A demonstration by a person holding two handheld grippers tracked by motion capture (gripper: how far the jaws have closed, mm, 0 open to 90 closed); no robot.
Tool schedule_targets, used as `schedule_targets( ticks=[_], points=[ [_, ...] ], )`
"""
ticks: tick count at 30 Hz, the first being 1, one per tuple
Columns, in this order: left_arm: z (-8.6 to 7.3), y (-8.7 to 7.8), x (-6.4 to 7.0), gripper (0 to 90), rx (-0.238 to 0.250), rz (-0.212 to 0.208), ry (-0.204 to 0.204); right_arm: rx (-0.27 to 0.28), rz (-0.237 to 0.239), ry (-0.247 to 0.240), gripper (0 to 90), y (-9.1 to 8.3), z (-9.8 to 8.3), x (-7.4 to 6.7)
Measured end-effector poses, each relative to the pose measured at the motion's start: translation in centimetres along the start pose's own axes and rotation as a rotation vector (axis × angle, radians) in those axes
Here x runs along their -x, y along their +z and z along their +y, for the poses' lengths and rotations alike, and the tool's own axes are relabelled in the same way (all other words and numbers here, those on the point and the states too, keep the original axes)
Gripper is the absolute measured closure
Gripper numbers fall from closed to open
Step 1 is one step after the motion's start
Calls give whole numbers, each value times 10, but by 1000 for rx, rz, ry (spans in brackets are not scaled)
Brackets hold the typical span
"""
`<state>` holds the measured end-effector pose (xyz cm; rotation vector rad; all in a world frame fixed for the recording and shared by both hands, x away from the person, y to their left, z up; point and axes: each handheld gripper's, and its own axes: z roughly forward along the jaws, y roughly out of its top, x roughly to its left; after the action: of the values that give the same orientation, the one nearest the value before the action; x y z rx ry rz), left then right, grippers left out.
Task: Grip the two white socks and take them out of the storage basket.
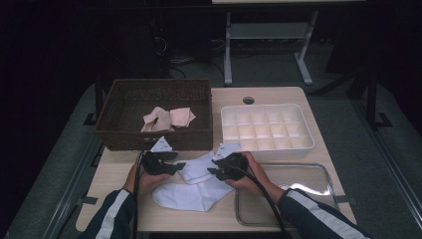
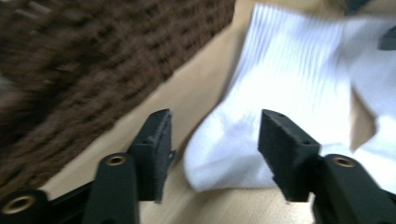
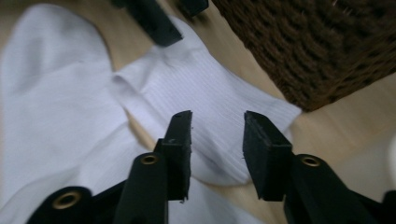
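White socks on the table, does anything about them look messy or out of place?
Slightly: the two white socks lie crossed in a loose heap before the wicker basket, not paired flat. The divided white organizer is empty, and two pinkish socks sit in the basket.

Left gripper view: wicker basket [image 2: 70,70] motion-blurred and cropped top-left; white sock [image 2: 285,107] beside the basket runs off top and right, its far end unseen.
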<state>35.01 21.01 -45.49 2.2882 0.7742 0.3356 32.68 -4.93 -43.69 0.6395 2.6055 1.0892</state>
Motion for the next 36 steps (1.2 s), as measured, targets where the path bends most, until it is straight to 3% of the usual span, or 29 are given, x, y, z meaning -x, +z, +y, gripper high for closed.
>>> schedule_targets(
  ticks=[1,2,3,4,6,8,10,12,14,15,16,18,20,21,24,25,29,30,31,32,34,36],
  points=[
    [0,0,0,411,0,0,0,0,0,0,605,0,0,0],
    [-2,6,3,411,-34,11,24,-18,-5,14,575,7,0,-1],
    [-3,7,3,433,-18,-5,14,-66,-29,1,559,19,-2,-4],
    [-3,7,3,449,-18,-5,14,-73,-28,-1,552,21,-2,-4],
    [-5,6,3,476,-15,-45,-3,-79,-36,6,529,24,-3,-5],
    [-6,4,4,611,-17,-75,2,-82,-51,28,508,25,-5,-3],
    [-4,-1,8,729,-23,-55,39,-76,-41,48,512,26,-7,1],
    [-3,-4,10,880,-9,-51,44,-74,-39,49,515,25,-7,2],
    [0,-19,16,887,67,-53,60,-82,-52,54,525,24,-8,3],
    [0,-19,16,887,67,-53,60,-82,-52,54,525,24,-8,3],
    [2,-25,22,887,76,-69,89,-80,-56,51,529,23,-7,4],
    [3,-29,28,887,100,-88,91,-80,-58,39,557,19,-7,5],
    [4,-30,32,887,100,-80,101,-79,-59,37,578,16,-7,5],
    [5,-35,39,887,128,-80,104,-74,-50,46,634,9,-10,8],
    [8,-44,43,888,159,-54,113,-77,-43,61,682,7,-13,11],
    [12,-54,43,889,185,-1,111,-77,-32,81,687,7,-15,13],
    [16,-68,32,889,235,171,54,-33,-47,59,693,2,-9,9],
    [16,-72,27,890,245,183,24,-20,-50,56,685,0,-8,8],
    [13,-77,21,890,267,223,-27,-12,-45,55,681,-2,-8,9],
    [13,-77,21,890,267,223,-27,-12,-45,55,681,-2,-8,9],
    [11,-80,19,890,281,227,-65,-19,-47,61,671,-3,-9,9],
    [9,-80,21,889,281,155,-67,-30,-35,53,669,-3,-11,10]
  ],
)
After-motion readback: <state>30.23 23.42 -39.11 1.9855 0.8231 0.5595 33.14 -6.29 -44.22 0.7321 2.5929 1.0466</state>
